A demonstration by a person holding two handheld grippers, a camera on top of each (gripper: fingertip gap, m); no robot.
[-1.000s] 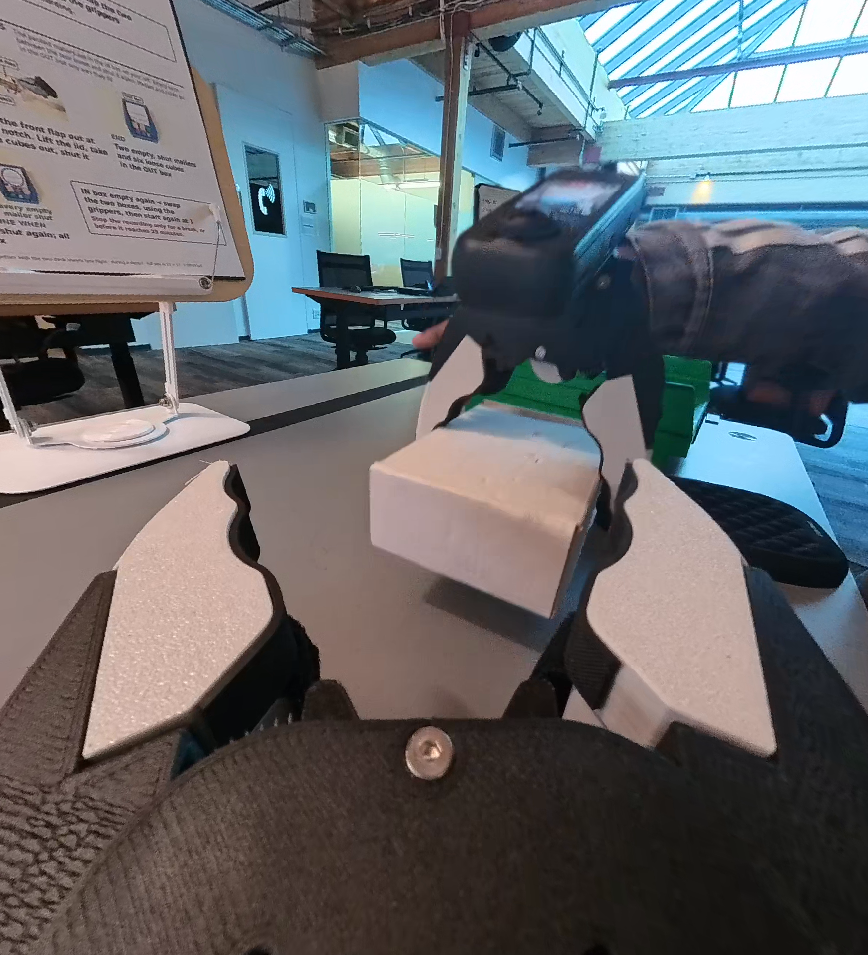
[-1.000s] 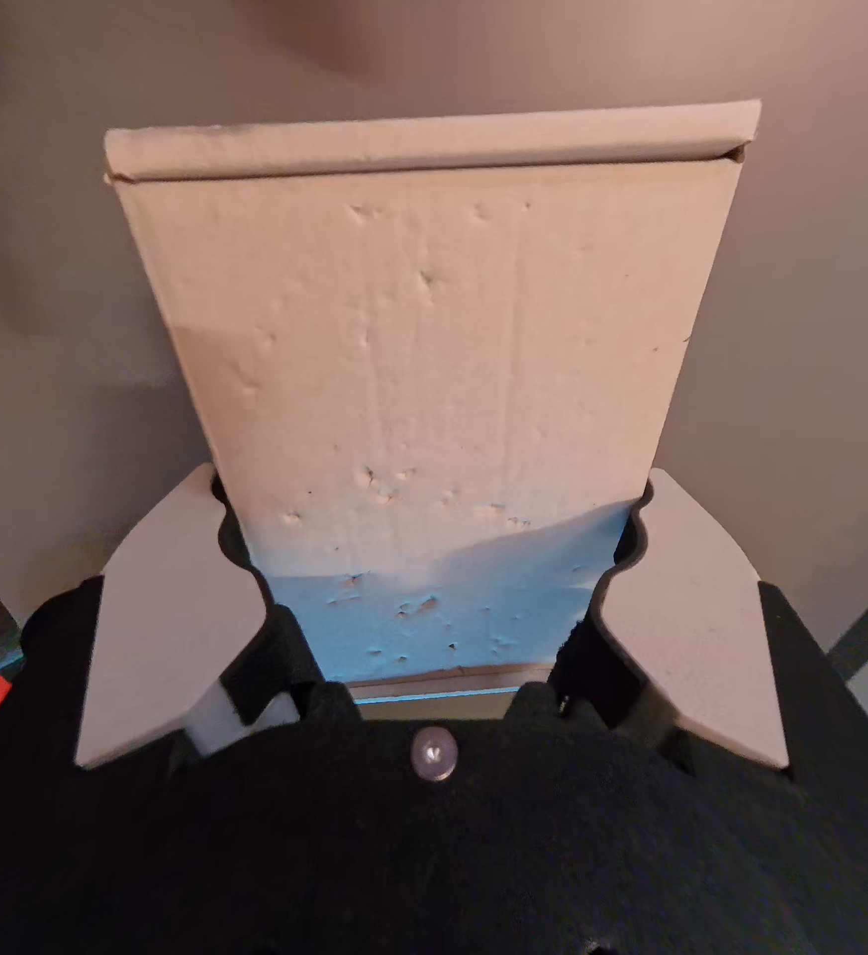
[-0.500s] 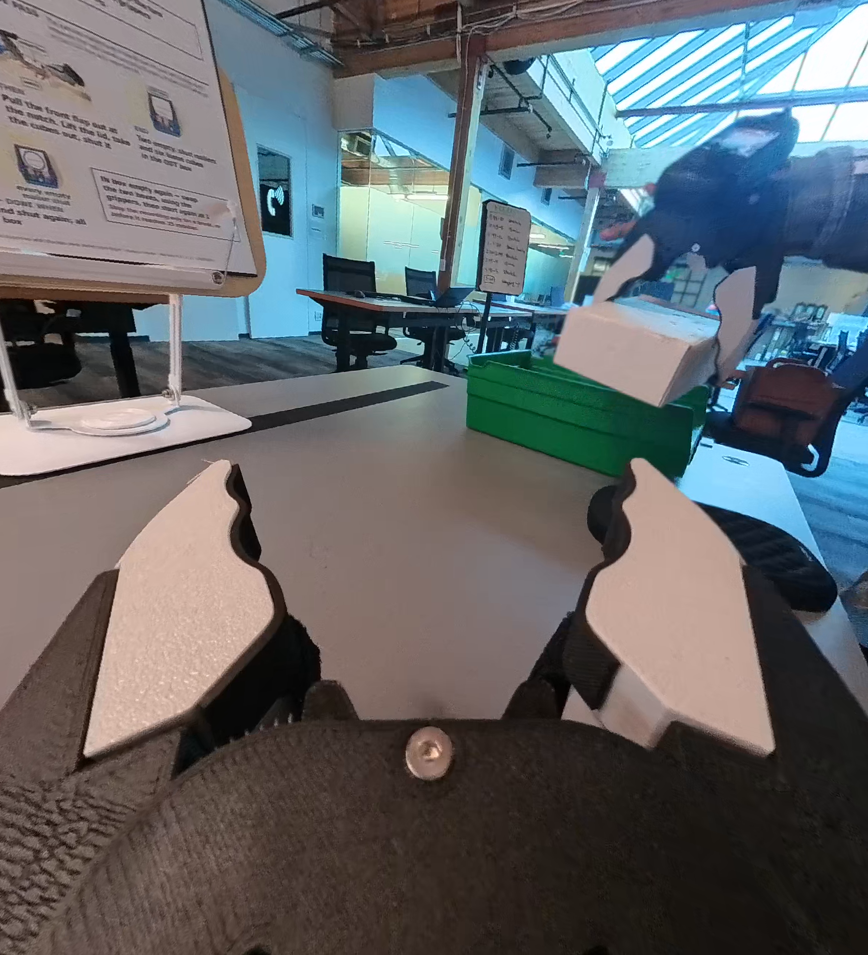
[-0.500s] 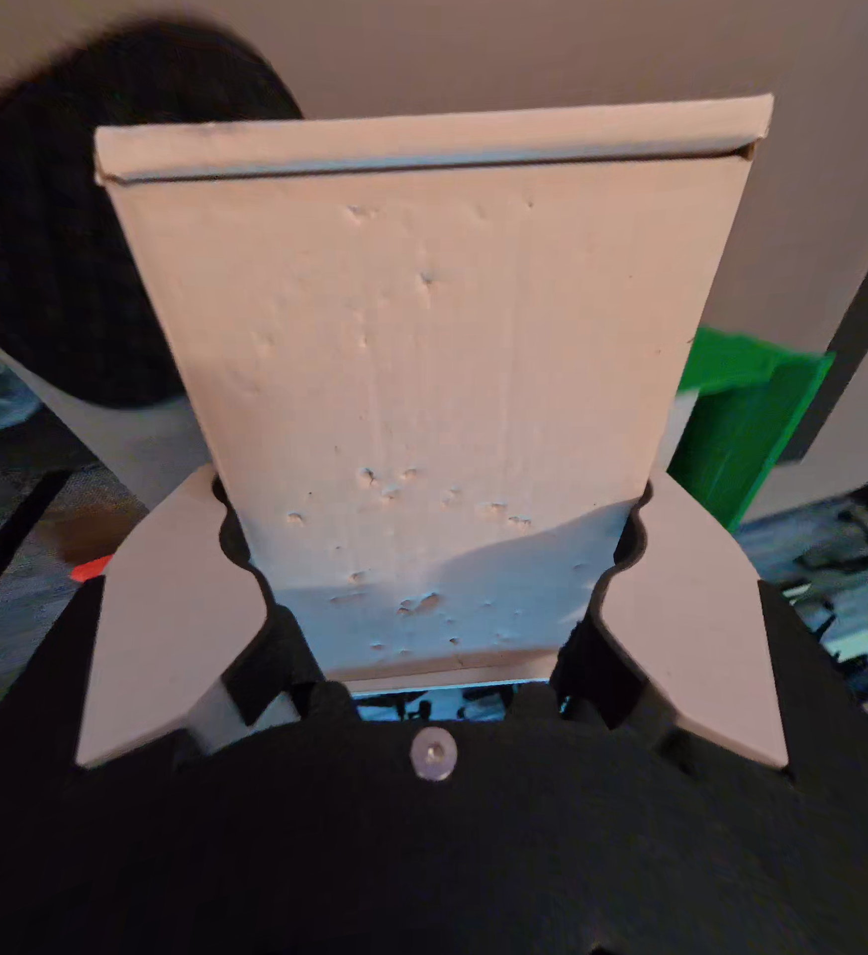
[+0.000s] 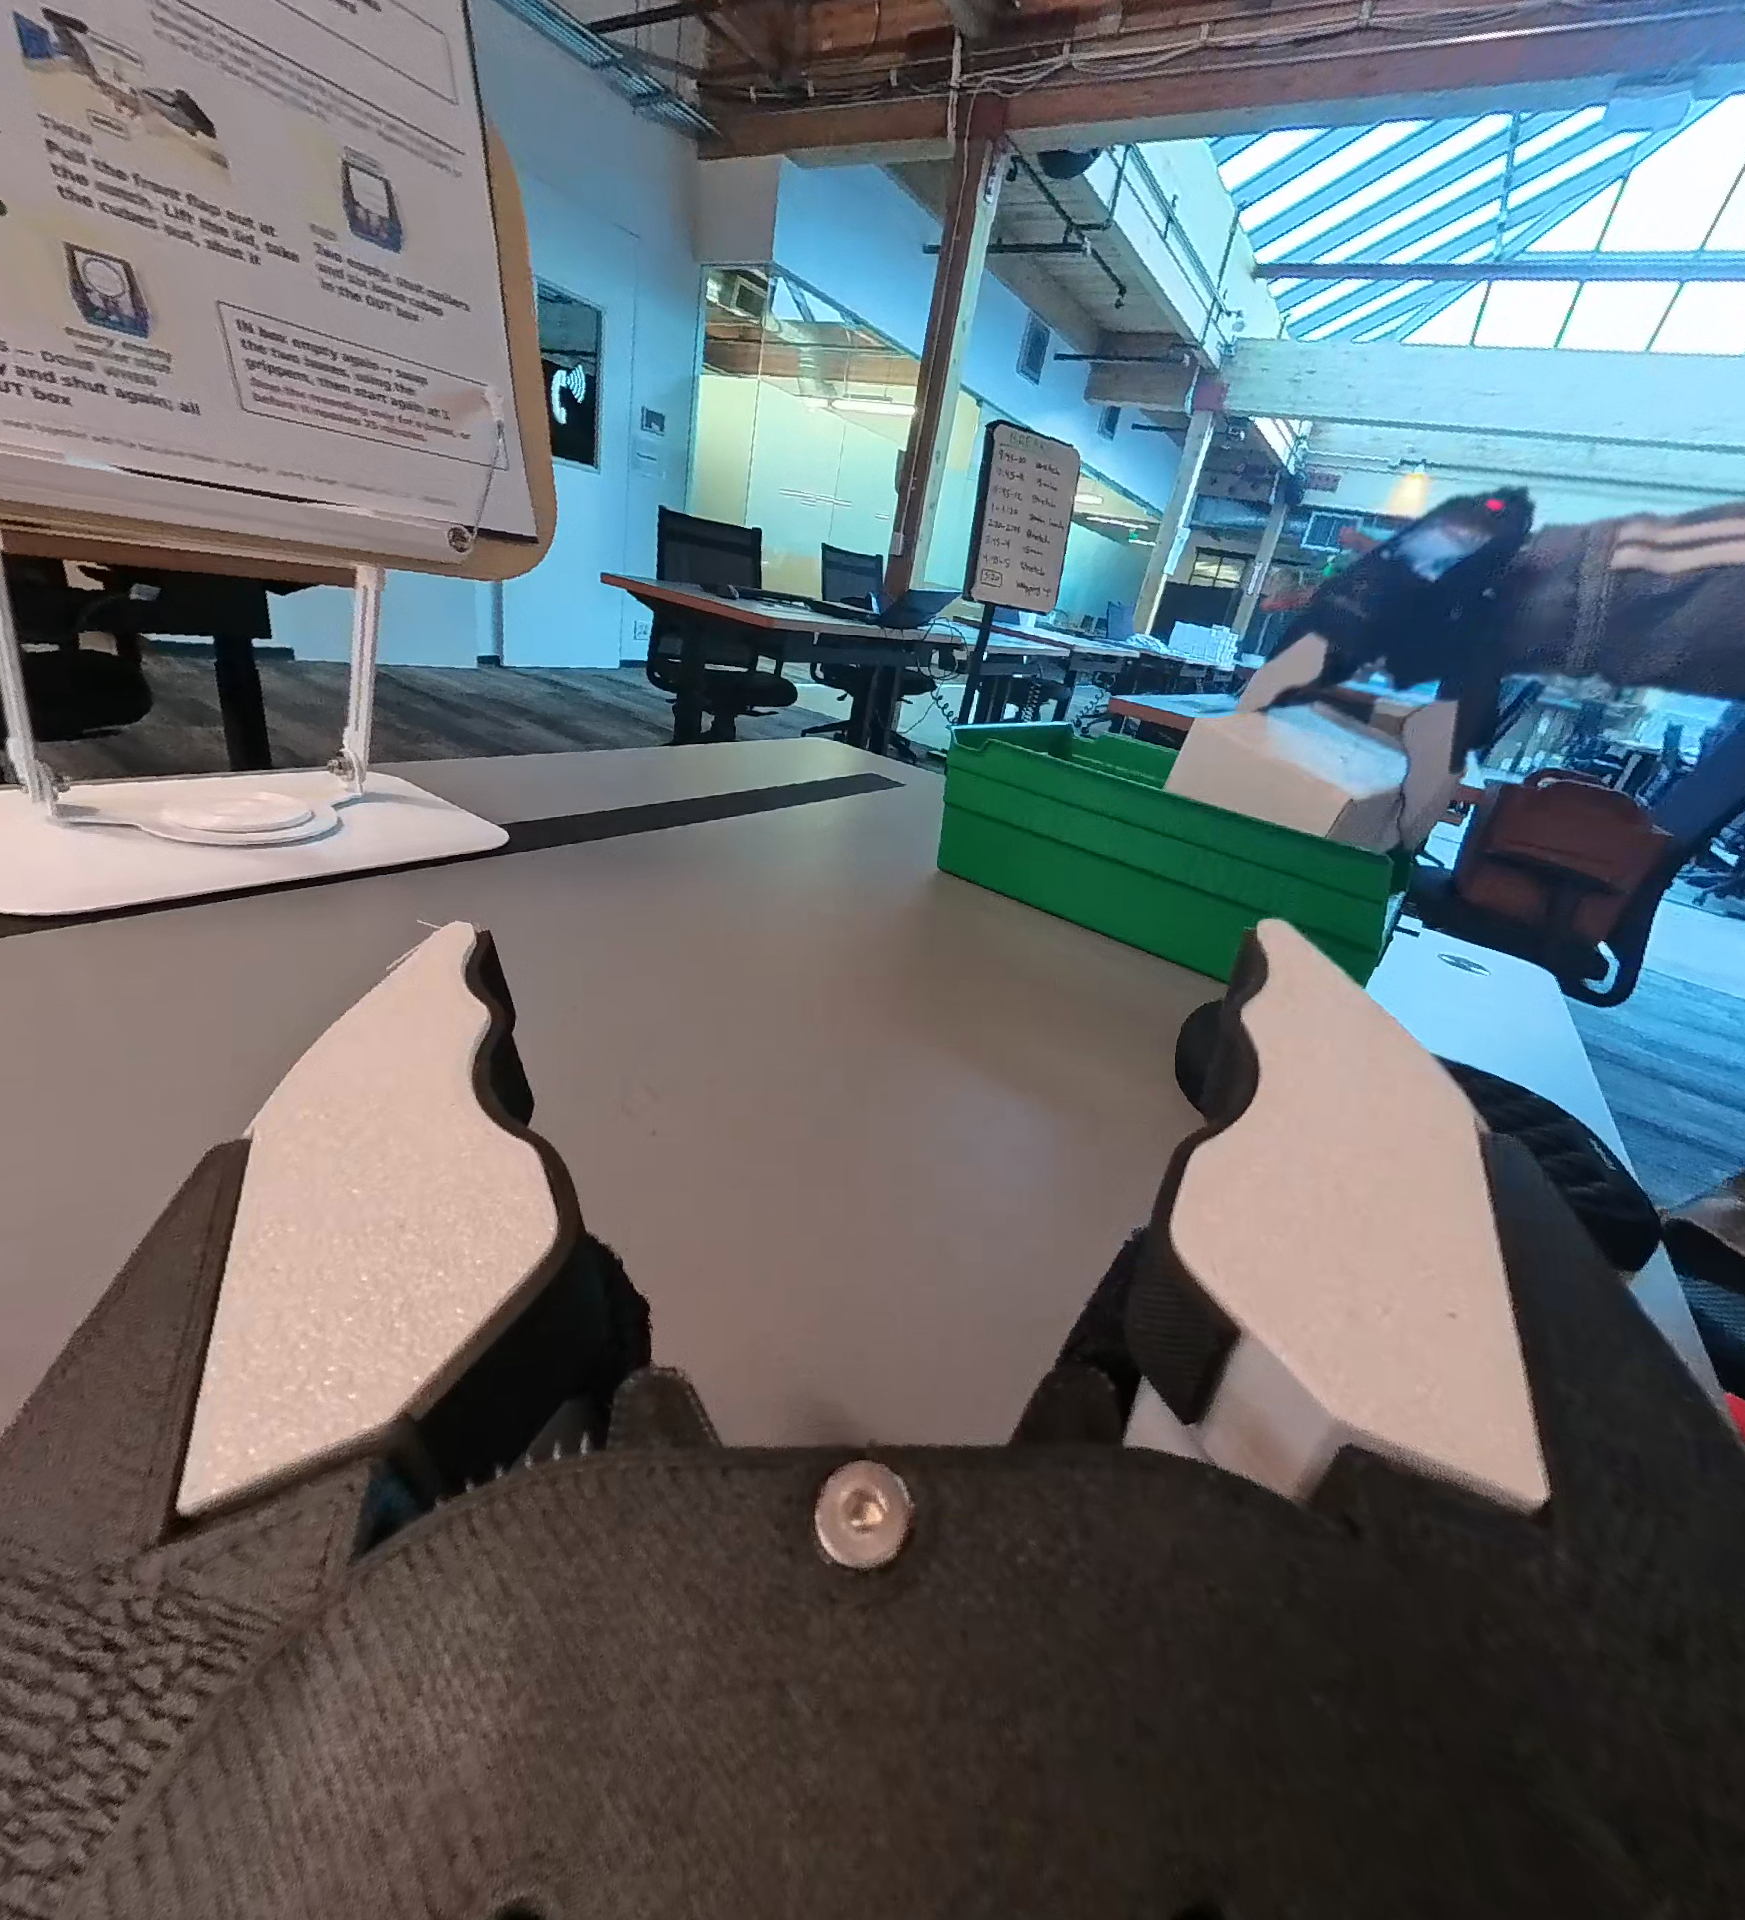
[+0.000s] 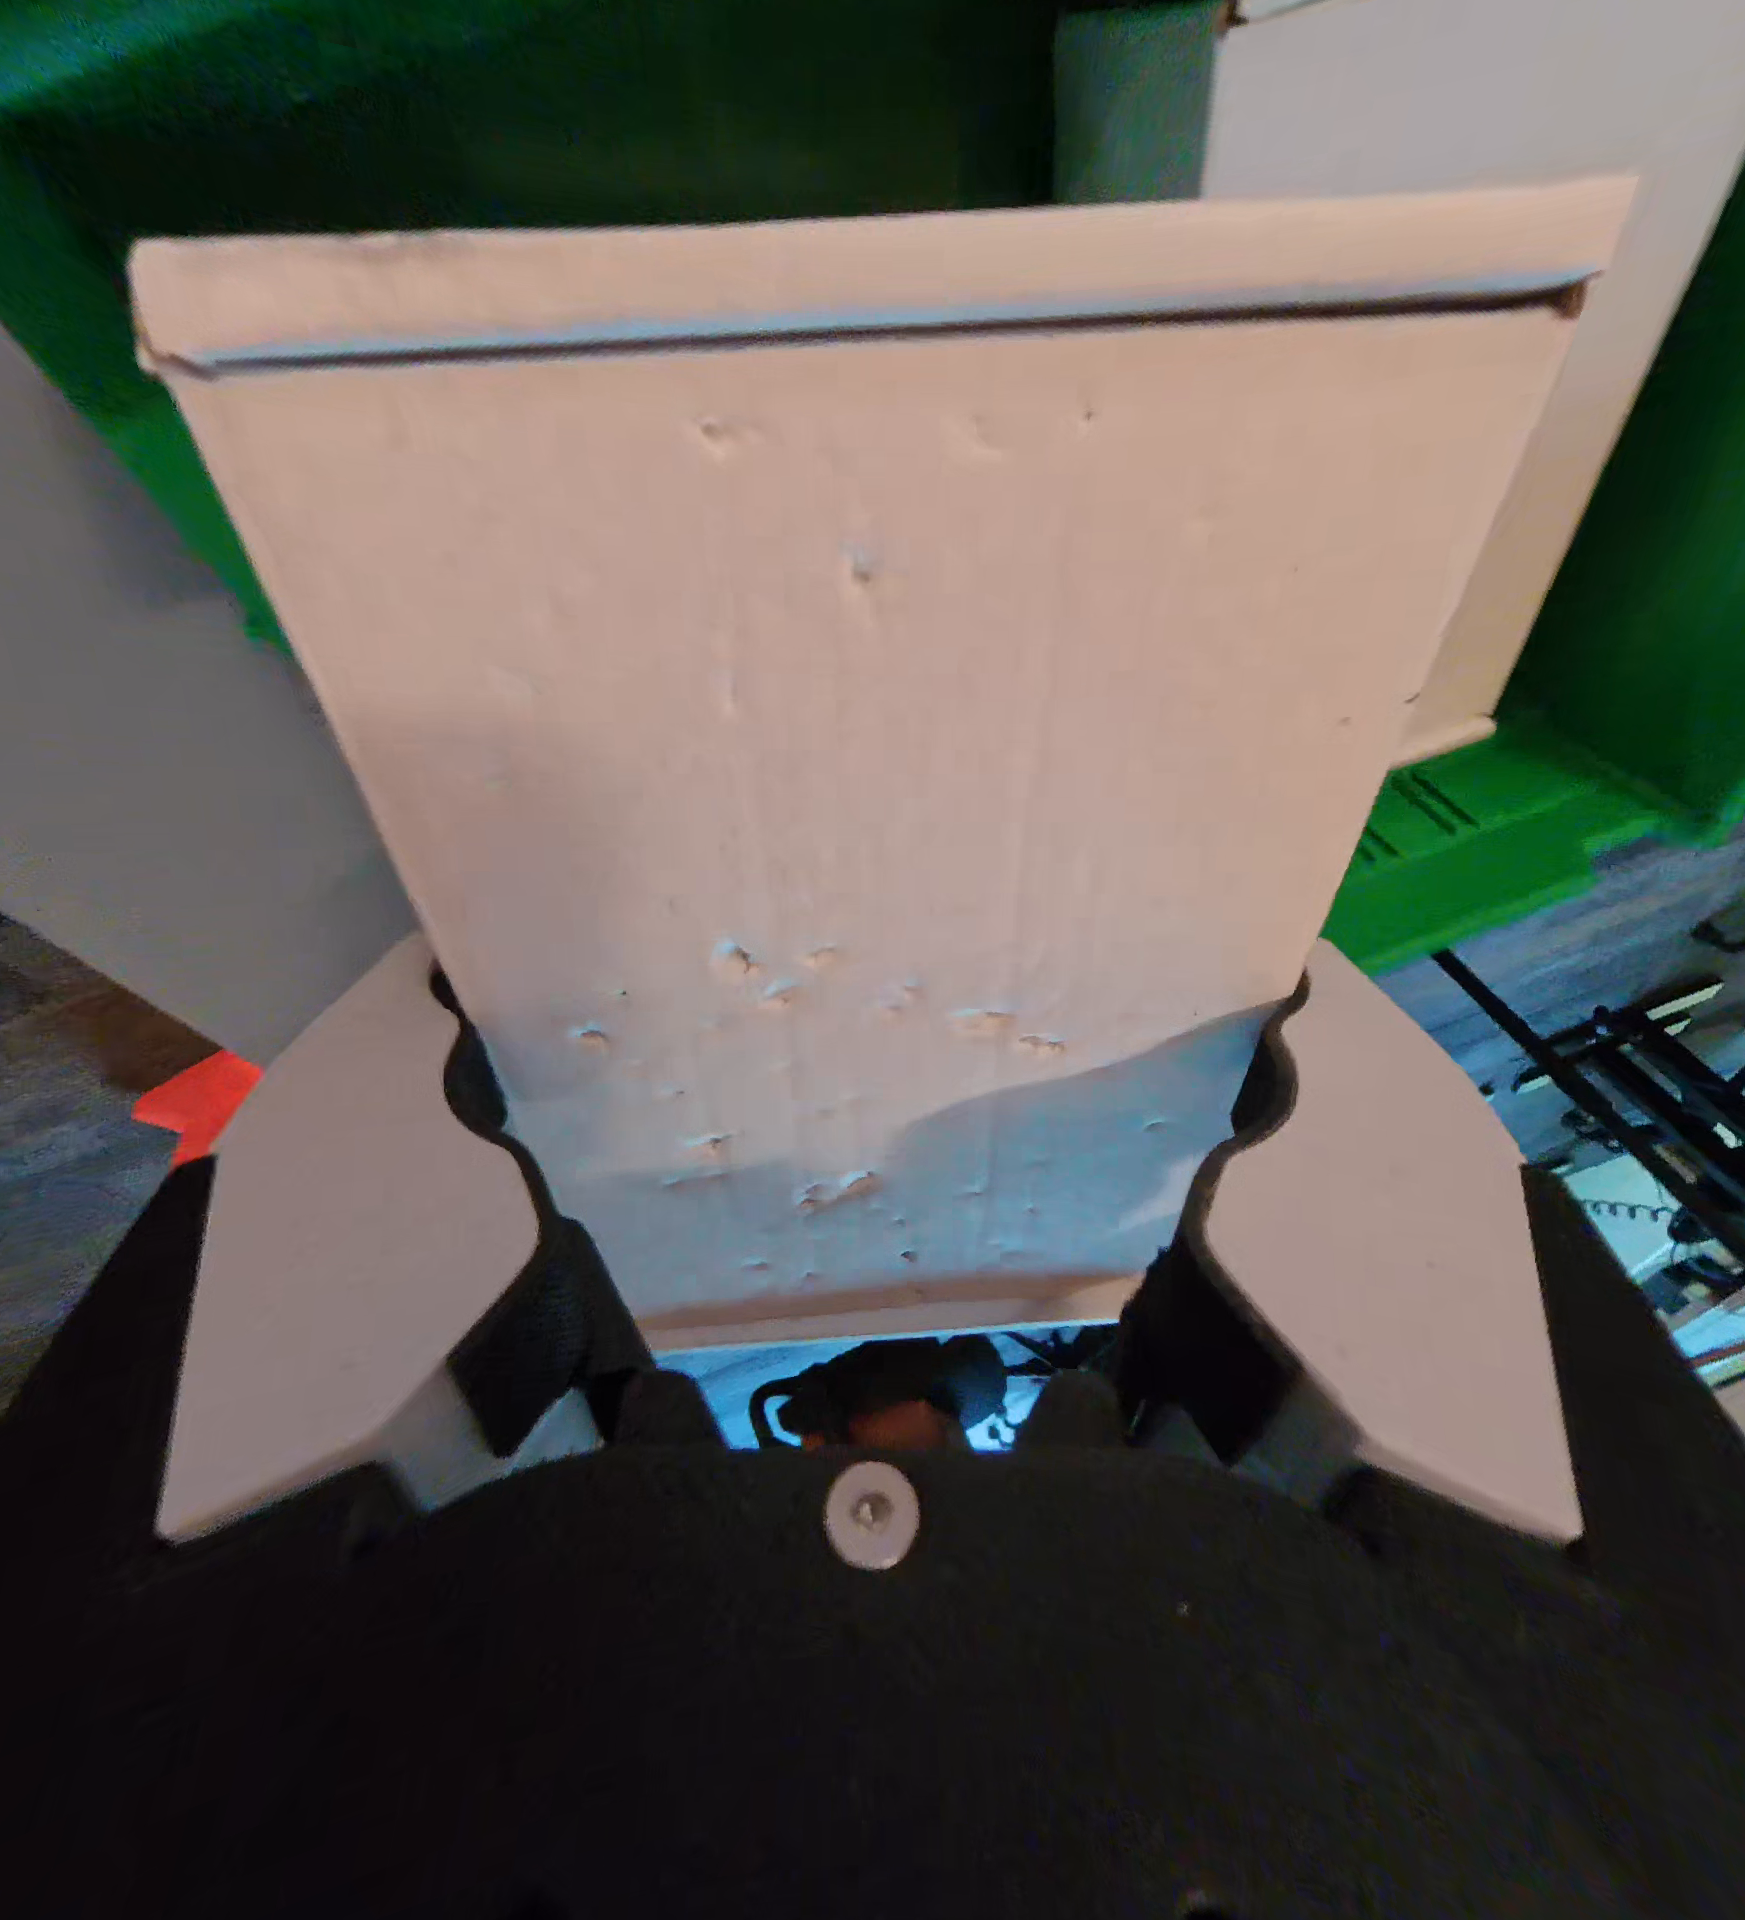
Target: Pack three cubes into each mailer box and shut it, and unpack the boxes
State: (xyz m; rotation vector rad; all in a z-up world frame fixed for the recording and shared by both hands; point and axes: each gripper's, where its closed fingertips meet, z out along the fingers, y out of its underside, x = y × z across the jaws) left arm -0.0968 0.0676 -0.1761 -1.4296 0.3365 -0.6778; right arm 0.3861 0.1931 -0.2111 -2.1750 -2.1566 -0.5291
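Observation:
My right gripper point(image 6: 863, 987) is shut on a closed white mailer box point(image 6: 847, 727) and holds it by its two sides above a green bin point(image 6: 1678, 416). In the left wrist view the same box point(image 5: 1283, 774) hangs over the far right part of the green bin point(image 5: 1148, 883), held by the right gripper point(image 5: 1367, 727) on a sleeved arm. My left gripper point(image 5: 863, 966) is open and empty, low over the grey table point(image 5: 743, 1039). No cubes show.
An instruction sheet on a white stand point(image 5: 203, 831) sits at the table's back left. A black padded object point(image 5: 1564, 1164) lies right of my left gripper. Another white box point(image 6: 1470, 94) shows inside the bin. Office desks and chairs stand behind. Across from one pair of fingers to the other is roughly 50 centimeters.
The right gripper carried the mailer box from the table's middle up and to the right, and now holds it lower over the green bin. The left gripper stayed open and almost still.

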